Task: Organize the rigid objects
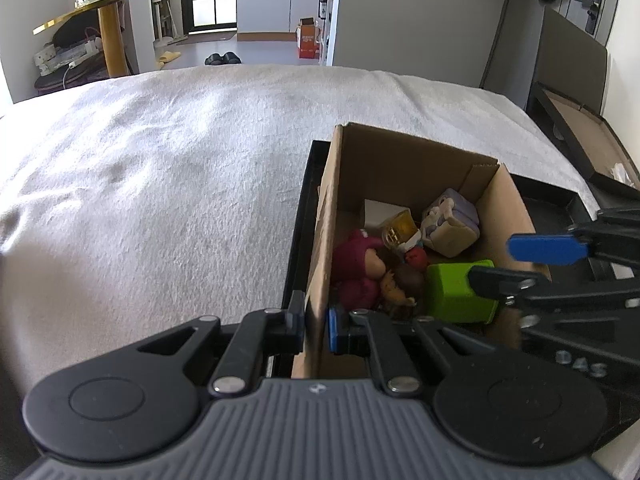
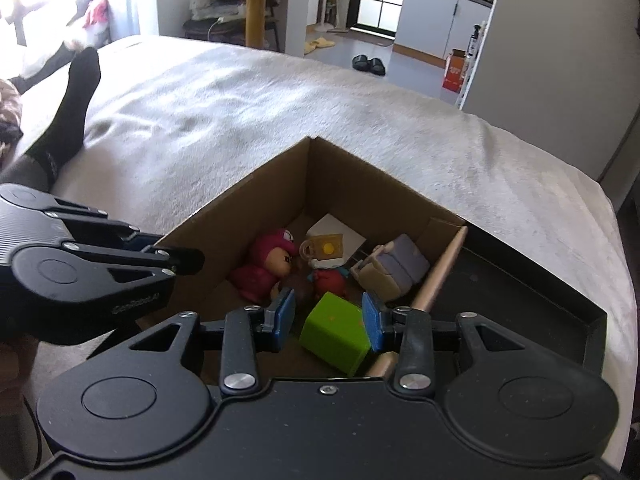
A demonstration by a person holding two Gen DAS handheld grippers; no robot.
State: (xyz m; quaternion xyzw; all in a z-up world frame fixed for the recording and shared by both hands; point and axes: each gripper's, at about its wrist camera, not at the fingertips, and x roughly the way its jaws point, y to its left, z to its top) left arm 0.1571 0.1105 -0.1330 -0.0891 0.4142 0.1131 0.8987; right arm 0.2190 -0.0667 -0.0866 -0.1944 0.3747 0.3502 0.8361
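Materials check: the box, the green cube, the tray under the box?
Box: corrugated cardboard, matte brown, raw cut edges and a folded flap. Green cube: probably hard plastic, smooth and uniformly coloured with rounded corners, though foam can't be ruled out. Tray: black, slightly glossy, likely plastic; material uncertain.

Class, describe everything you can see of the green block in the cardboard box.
The green block is a bright lime cube with rounded edges, smooth like plastic, with small orange specks on top. It lies tilted in the near corner of the cardboard box, beside the toy figures. The right tool hangs open above it; contact is unclear.
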